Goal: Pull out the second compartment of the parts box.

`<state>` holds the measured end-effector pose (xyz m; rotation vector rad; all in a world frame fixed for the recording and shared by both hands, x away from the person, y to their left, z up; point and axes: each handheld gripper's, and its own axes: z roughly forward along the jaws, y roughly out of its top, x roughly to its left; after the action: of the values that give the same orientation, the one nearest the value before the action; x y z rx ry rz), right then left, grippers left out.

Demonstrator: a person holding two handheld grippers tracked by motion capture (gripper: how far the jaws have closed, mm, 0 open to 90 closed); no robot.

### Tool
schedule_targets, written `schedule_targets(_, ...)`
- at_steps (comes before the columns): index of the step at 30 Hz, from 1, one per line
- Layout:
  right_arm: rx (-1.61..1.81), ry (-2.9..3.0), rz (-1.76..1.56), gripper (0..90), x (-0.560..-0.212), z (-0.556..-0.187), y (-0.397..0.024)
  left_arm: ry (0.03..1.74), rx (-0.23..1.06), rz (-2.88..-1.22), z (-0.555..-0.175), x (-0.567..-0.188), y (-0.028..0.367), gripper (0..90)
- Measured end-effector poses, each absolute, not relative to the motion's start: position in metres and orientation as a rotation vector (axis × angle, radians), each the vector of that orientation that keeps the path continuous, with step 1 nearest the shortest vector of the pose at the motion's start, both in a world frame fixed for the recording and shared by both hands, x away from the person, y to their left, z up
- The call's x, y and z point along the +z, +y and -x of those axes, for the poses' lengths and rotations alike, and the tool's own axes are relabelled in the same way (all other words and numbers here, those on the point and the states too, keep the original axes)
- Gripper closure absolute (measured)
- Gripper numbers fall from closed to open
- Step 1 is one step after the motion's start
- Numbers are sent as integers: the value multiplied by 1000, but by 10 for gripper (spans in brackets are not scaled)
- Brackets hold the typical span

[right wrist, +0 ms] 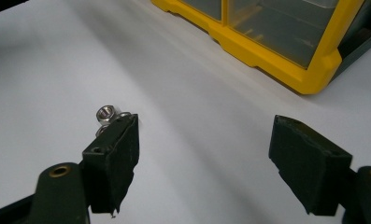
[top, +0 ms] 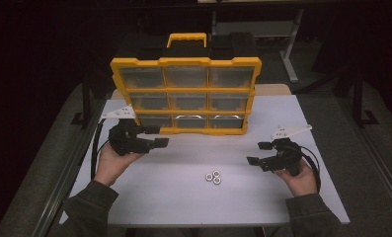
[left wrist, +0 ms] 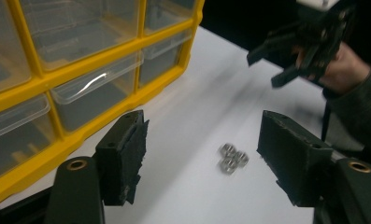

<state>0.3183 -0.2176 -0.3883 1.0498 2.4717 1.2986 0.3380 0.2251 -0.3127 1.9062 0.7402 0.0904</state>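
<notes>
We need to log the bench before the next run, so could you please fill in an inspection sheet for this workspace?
Surface: white table, flat and clean where visible.
Job's things: three metal nuts clustered on the table at front centre; yellow drawer organizer standing upright at the back, all nine clear drawers pushed in.
Clutter: nothing seen.
Grippers: left gripper open, nothing between its jaws, near the organizer's lower left corner; right gripper open and empty, right of the nuts.
Cables: a black cable loops from the left gripper, another from the right.
Surroundings: dark room; grey floor; table legs behind.
</notes>
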Motion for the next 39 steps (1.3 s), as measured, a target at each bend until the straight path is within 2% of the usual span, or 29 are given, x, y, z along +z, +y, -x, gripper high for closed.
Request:
schedule_targets(8,1284,2455,-1049,234,-390,-314,-221,832,58,-1806,-355,-297,217,363)
schedule_targets(11,1270,2453,-1036,234,-390,-313,-220,840,28,-1786,-362,-291,212,437)
schedule_targets(18,1266,2458,-1042,234,-391,-312,-220,897,26,-1753,-380,-278,198,451)
schedule_targets(23,1287,2469,-1021,233,-393,-312,-220,955,-61,-1619,-397,-270,198,454)
schedule_targets(35,1301,2472,-1013,234,-393,-312,-219,1024,-54,-1557,-423,-243,183,547)
schedule_targets(39,1307,2477,-1010,234,-394,-314,-219,1069,-60,-1468,-426,-244,179,582)
